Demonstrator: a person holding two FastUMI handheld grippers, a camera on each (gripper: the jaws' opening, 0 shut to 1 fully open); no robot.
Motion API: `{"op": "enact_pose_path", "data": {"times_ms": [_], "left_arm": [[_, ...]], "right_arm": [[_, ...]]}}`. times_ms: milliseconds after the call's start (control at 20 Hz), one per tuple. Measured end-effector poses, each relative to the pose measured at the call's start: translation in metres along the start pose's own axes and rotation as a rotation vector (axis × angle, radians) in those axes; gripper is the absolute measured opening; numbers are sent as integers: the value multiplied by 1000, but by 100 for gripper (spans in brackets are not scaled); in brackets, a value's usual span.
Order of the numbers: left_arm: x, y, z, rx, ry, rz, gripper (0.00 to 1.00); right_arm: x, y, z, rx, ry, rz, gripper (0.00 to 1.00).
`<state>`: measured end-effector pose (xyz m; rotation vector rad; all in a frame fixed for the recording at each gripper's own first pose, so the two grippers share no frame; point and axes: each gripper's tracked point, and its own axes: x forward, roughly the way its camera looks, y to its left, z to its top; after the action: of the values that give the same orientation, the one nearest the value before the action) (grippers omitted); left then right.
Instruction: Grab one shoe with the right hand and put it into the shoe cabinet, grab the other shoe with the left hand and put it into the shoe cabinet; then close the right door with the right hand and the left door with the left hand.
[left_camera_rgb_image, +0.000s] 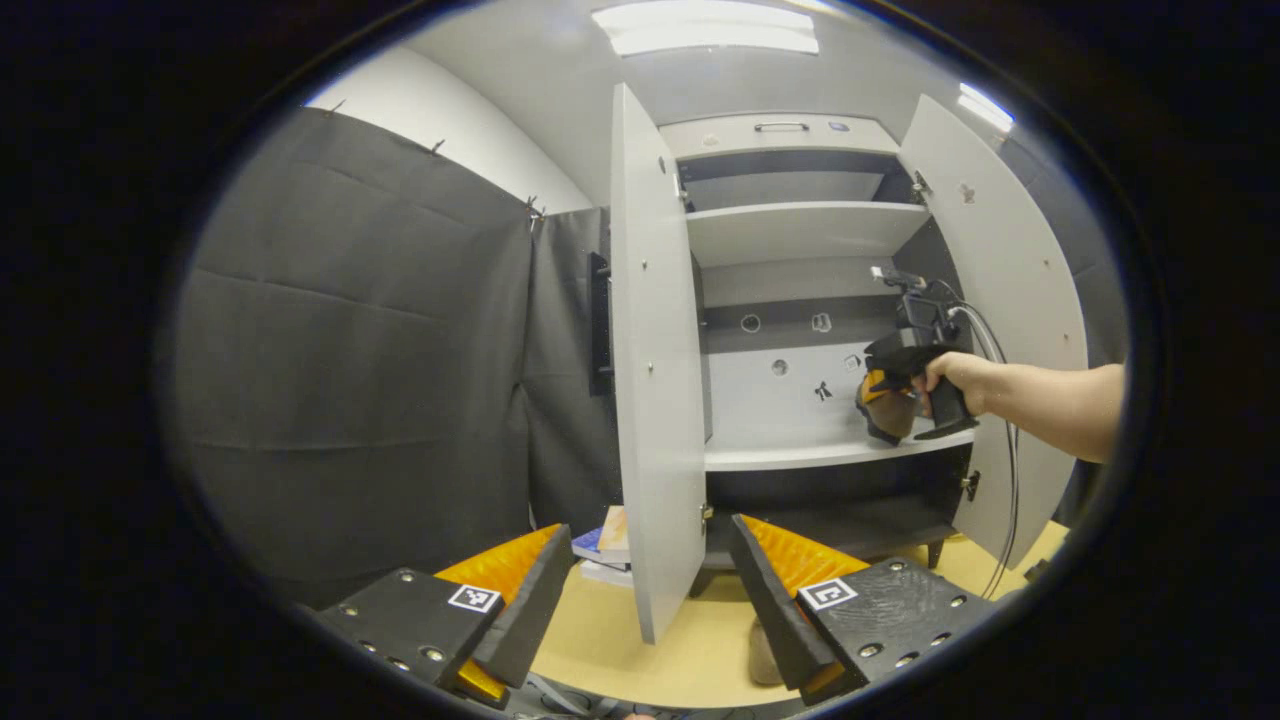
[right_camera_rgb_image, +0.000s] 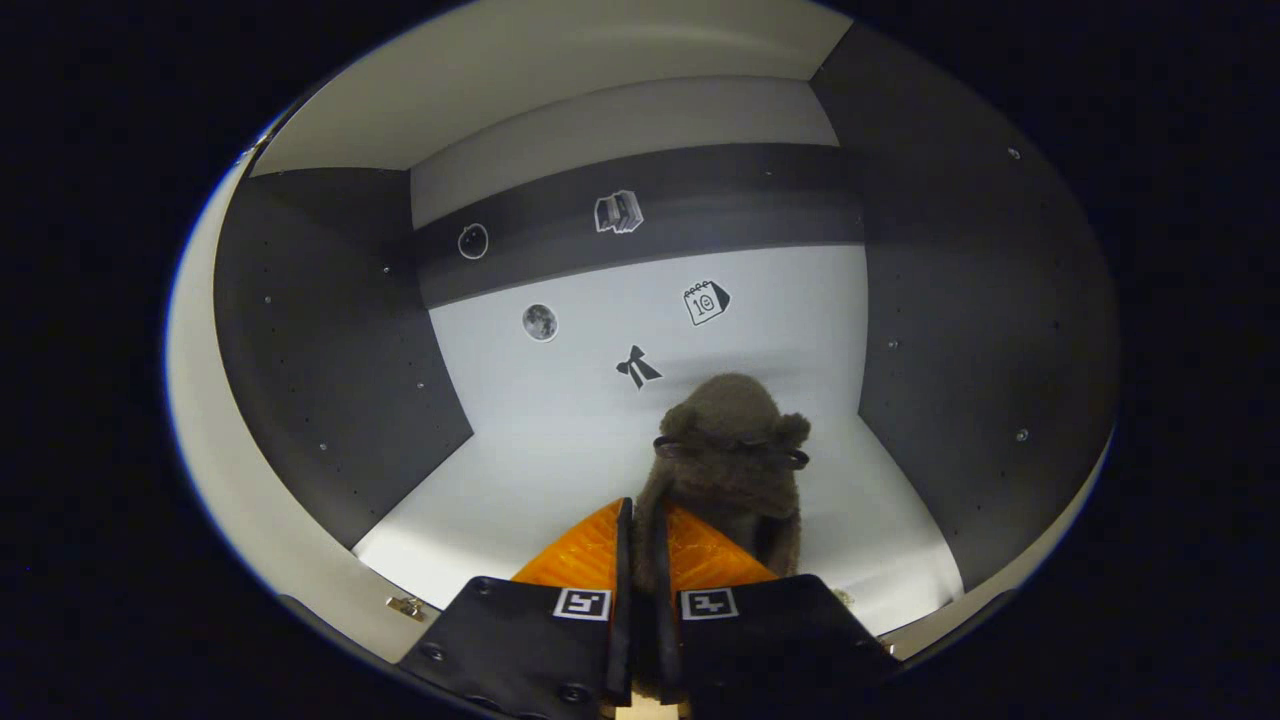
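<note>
Right tool (right_camera_rgb_image: 640, 540): its 2 fingers are drawn almost together and pinch the edge of a fuzzy brown shoe (right_camera_rgb_image: 730, 450), which stands up ahead of them; the narrow grip suits a soft rim.
Shoe position: inside the shoe cabinet (left_camera_rgb_image: 800, 235), over the pale middle shelf (right_camera_rgb_image: 520, 470), toward the right rear corner; I cannot tell whether its sole rests on the shelf or hangs just above it.
Why that spot: set to the right, it seems to leave the left part of the shelf free for shoe number 2 (a judgement from the layout).
Left gripper view: a hand (left_camera_rgb_image: 950, 375) holds the right tool (left_camera_rgb_image: 885, 405) well into the cabinet at the middle shelf (left_camera_rgb_image: 830, 452), its cable trailing down past the right door (left_camera_rgb_image: 1010, 300).
Left tool (left_camera_rgb_image: 650, 590): spread wide with nothing between its fingers, held back outside the cabinet, low over the yellow floor (left_camera_rgb_image: 640, 650), facing the edge of the left door (left_camera_rgb_image: 655, 350).
Second shoe: a brownish shape (left_camera_rgb_image: 765, 655) lies on the floor beside the left tool's finger; probably the other shoe, but too little shows to be sure.
Doors: both stand wide open, giving each arm room.
Step in hand: release of shoe 1 looks close; shoe 2 and both doors are not yet done.
</note>
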<state>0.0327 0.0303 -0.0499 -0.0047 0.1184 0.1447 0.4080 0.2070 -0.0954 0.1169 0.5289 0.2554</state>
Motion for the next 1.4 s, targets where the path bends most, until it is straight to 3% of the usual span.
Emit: {"op": "enact_pose_path", "data": {"times_ms": [50, 100, 200, 250, 750, 800, 850, 900, 1400], "left_arm": [[1, -2, -2, 1, 3, -8, 92], [2, -4, -4, 0, 7, -17, 99], [5, -11, -10, -3, 22, -43, 99], [7, -16, -14, -7, 29, -59, 99], [33, -66, -65, -21, 138, -236, 100], [35, -70, -72, -23, 155, -250, 99], [39, -74, -82, -25, 177, -265, 99], [41, -77, -89, -26, 194, -276, 92], [68, -118, -190, -3, 421, -398, 92]], "right_arm": [[-3, 2, 4, -6, -18, 6, 30], [-10, 4, 9, -12, -45, 14, 49], [-31, 4, 20, -37, -115, 14, 87], [-43, 7, 24, -50, -146, 15, 100], [-176, 7, 11, -171, -355, 43, 98], [-187, 5, 7, -185, -368, 39, 92], [-198, 4, 2, -198, -379, 39, 92], [-208, 3, -3, -209, -387, 38, 98], [-279, -15, -61, -265, -424, 14, 98]]}}
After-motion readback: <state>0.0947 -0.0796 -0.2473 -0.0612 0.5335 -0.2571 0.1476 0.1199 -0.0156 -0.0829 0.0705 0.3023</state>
